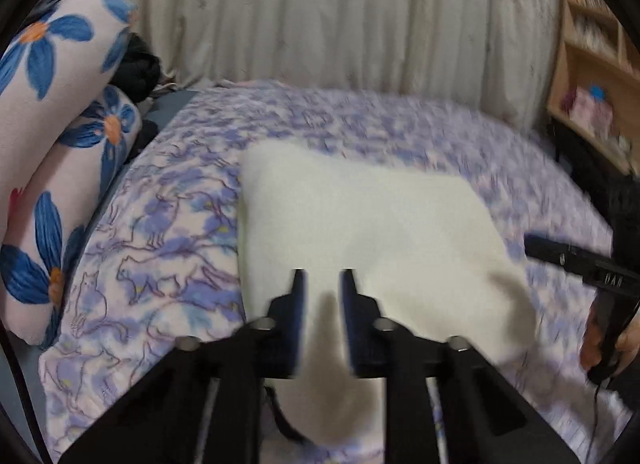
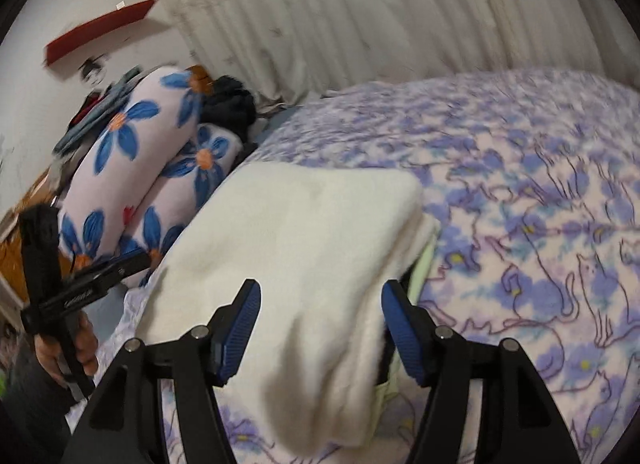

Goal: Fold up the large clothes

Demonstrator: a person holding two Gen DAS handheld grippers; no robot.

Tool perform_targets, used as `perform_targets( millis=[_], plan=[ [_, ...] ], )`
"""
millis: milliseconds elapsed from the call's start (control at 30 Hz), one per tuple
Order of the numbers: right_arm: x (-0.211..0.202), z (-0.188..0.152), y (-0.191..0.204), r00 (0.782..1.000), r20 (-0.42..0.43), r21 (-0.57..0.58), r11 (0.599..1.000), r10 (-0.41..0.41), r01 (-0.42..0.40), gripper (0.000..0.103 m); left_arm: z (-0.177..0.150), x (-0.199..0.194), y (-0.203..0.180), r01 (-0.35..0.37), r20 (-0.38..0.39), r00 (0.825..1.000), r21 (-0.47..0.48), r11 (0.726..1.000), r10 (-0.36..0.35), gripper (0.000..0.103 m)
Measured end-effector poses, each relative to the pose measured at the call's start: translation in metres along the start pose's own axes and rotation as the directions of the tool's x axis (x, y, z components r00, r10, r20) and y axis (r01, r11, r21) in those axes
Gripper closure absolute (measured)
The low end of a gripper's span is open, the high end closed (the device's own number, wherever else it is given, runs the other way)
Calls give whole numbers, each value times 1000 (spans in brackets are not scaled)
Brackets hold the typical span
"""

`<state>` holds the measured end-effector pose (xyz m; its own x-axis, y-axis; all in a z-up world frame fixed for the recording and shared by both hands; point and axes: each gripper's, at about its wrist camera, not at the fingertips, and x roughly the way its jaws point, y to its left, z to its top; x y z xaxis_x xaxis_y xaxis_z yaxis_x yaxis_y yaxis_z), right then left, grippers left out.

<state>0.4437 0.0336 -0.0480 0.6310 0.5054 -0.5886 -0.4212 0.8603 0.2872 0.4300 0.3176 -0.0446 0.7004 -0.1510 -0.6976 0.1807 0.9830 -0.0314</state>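
Observation:
A cream-white folded garment [image 1: 360,223] lies flat on a bed covered by a purple cat-print blanket [image 1: 180,223]. My left gripper [image 1: 323,278] hovers over the garment's near part, its fingers drawn close with only a narrow slit; no cloth looks pinched. In the right wrist view the same garment [image 2: 300,232] shows a pale green layer [image 2: 424,276] at its right edge. My right gripper [image 2: 322,296] stands open, its blue pads wide apart on either side of the garment's near end. The left gripper [image 2: 136,260] sits at the garment's left edge, held by a hand [image 2: 84,344].
Two rolled pillows with blue flowers [image 1: 48,103] lie along the bed's left side, with dark clothes [image 1: 138,63] behind them. A pale curtain [image 1: 320,11] hangs behind the bed. A wooden shelf [image 1: 592,75] stands at the right. The blanket [image 2: 520,203] spreads right of the garment.

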Motion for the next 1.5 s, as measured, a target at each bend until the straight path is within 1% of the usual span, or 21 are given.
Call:
perform_targets(
  millis=[33, 67, 100, 167, 200, 267, 433, 567, 633, 733, 833, 867, 900, 967, 1033, 1100, 1167, 1267, 1333, 1400, 1500],
  plan=[
    [4, -1, 6, 1000, -13, -17, 1000, 1, -2, 66, -4, 4, -8, -19, -21, 1000, 31, 999, 19, 91],
    [9, -4, 9, 999, -35, -27, 1000, 6, -7, 79, -8, 5, -13, -32, -38, 999, 47, 998, 34, 92],
    [14, -8, 11, 999, -48, -31, 1000, -5, 3, 84, -13, 11, -17, -56, -54, 997, 63, 996, 59, 92],
    [18, -15, 13, 998, -46, -56, 997, -47, 44, 85, -20, 14, -20, -97, -61, 993, 85, 992, 102, 92],
    [21, -17, 11, 996, -56, -56, 996, -72, 69, 91, -24, 19, -19, -119, -78, 989, 86, 989, 126, 92],
    [29, -21, 5, 990, -88, -61, 992, -115, 110, 100, -28, 26, -16, -133, -111, 984, 64, 989, 139, 92],
    [23, -22, -2, 988, -118, -5, 995, -95, 95, 101, -30, 29, -15, -160, -140, 977, 3, 987, 159, 92],
    [-4, -21, 3, 989, -139, 48, 997, -49, 56, 100, -27, 16, -21, -155, -171, 975, -53, 986, 144, 91],
    [-22, -22, 7, 990, -139, 55, 998, -37, 45, 99, -28, -1, -32, -130, -187, 976, -66, 989, 115, 86],
    [-57, -25, 19, 990, -141, 47, 998, -23, 30, 97, -32, -27, -51, -132, -189, 975, -59, 990, 118, 81],
    [-93, -30, 26, 988, -152, 92, 996, 16, -2, 97, -37, -65, -77, -106, -171, 981, -83, 991, 91, 67],
    [-107, -32, 29, 988, -154, 107, 994, 23, -6, 97, -38, -74, -82, -101, -162, 983, -88, 991, 86, 53],
    [-120, -35, 31, 988, -155, 119, 993, 19, 0, 96, -40, -89, -92, -97, -141, 987, -96, 991, 83, 36],
    [-140, -40, 34, 986, -168, 131, 991, -1, 23, 93, -44, -117, -112, -93, -93, 992, -99, 991, 84, 23],
    [-160, -47, 37, 984, -176, 138, 989, -25, 49, 82, -48, -136, -129, -79, -69, 995, -96, 992, 72, 22],
    [-182, -59, 37, 982, -177, 144, 985, -68, 94, 55, -56, -157, -151, -44, -61, 997, -104, 994, 37, 14],
    [-199, -70, 36, 981, -171, 151, 982, -89, 115, 48, -63, -171, -167, -24, -56, 998, -122, 992, 17, 7],
    [-219, -90, 35, 967, -189, 122, 973, -169, 194, 47, -81, -186, -188, 1, -58, 998, -144, 990, -10, 1],
    [-229, -108, 34, 954, -207, 102, 965, -216, 240, 44, -95, -190, -204, 10, -82, 996, -156, 988, -24, 1],
    [-237, -123, 31, 947, -216, 97, 960, -239, 264, 41, -110, -193, -216, 3, -95, 995, -167, 986, -19, 1],
    [-250, -148, 28, 936, -237, 100, 952, -261, 291, 40, -135, -199, -239, -13, -111, 994, -161, 987, -5, 1]
  ],
)
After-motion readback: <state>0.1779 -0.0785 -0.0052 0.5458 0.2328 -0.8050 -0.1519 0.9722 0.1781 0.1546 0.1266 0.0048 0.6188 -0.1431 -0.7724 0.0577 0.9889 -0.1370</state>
